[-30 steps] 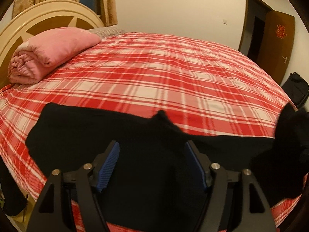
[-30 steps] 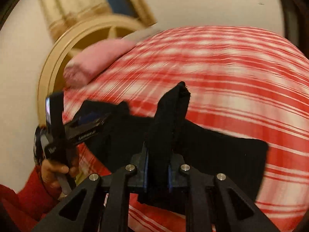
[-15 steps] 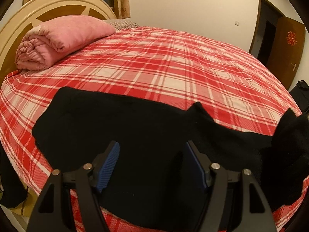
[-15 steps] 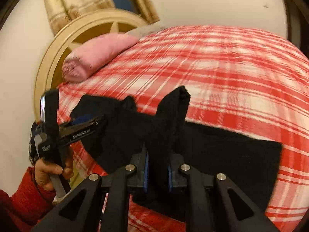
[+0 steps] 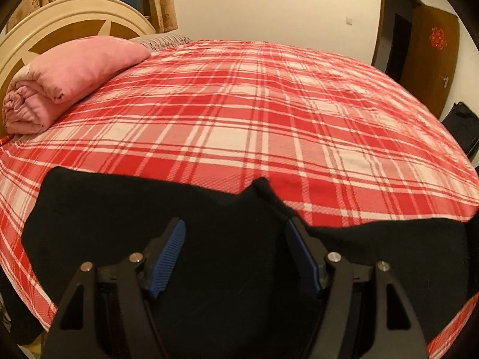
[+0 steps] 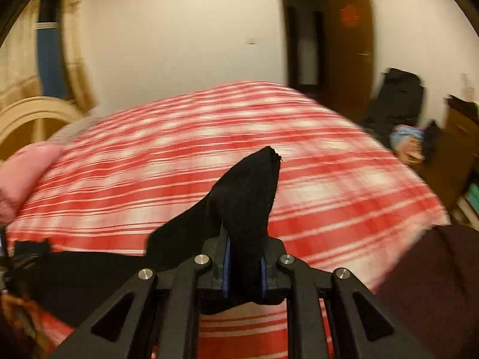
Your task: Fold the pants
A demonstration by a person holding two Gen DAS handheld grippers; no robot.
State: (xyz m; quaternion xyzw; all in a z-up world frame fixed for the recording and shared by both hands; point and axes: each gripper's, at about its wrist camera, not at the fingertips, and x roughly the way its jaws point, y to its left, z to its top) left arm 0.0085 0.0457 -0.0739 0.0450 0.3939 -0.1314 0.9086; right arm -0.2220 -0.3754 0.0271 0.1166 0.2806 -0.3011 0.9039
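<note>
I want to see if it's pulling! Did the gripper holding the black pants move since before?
Yes. The right gripper, shut on the black pants, swung right: the headboard slid to the left edge and the door came into view.

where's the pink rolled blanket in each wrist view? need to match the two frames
Left wrist: pink rolled blanket at upper left, lying on the bed by the headboard.
Right wrist: at the far left edge, blurred and cut off.
Shared landmark: the brown door with a red ornament.

Pants (image 5: 119, 215) on bed (image 5: 254, 113) near edge; blanket roll (image 5: 69, 74) far left by headboard (image 5: 66, 18).
</note>
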